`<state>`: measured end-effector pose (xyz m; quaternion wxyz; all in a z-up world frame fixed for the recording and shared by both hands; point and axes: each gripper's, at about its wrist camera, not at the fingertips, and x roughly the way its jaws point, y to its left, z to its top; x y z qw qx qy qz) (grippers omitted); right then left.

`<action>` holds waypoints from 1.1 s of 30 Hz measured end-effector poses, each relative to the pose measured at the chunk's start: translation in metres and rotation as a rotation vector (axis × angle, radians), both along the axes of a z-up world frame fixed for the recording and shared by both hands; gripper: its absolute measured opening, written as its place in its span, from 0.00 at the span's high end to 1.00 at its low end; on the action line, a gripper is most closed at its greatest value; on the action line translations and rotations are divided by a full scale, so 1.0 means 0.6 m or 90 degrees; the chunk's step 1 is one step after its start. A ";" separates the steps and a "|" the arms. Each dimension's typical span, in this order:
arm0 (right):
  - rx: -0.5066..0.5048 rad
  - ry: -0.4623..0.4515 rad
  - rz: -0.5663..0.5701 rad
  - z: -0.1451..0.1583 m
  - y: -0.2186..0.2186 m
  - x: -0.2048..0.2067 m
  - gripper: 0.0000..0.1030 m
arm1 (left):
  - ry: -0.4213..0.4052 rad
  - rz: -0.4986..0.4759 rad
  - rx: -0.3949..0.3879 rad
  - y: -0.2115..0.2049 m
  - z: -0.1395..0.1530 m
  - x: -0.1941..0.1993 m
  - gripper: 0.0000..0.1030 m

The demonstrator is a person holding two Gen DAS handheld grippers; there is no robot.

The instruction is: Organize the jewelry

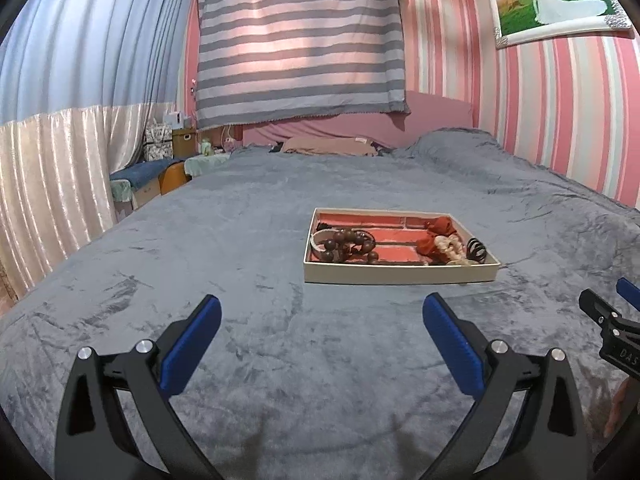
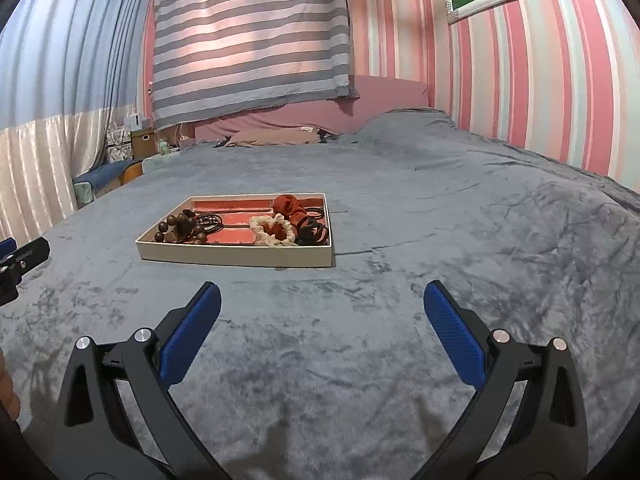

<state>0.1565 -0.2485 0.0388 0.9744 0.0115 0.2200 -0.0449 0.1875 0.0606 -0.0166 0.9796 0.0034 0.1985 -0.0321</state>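
Seemingly I'm almost done: my left gripper (image 1: 322,316) and right gripper (image 2: 322,304) hang spread wide and empty above the grey bedspread (image 1: 240,240), while the jewelry sits gathered in the tray (image 2: 236,256) ahead.

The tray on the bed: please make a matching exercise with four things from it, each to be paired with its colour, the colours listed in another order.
Things:
1. bead bracelet
2. ruffled scrunchie
3. tray lining
4. coiled hair tie

Colours:
A. cream
B. black
C. dark brown
D. red

The bead bracelet lies at the tray's left end in the left wrist view, the coiled hair tie at its right end.

Pairs: 1-C, 2-A, 3-D, 4-B
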 end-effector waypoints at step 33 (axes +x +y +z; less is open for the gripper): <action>-0.023 -0.049 -0.005 0.023 0.019 -0.043 0.04 | -0.029 0.014 0.001 0.000 0.005 -0.035 0.04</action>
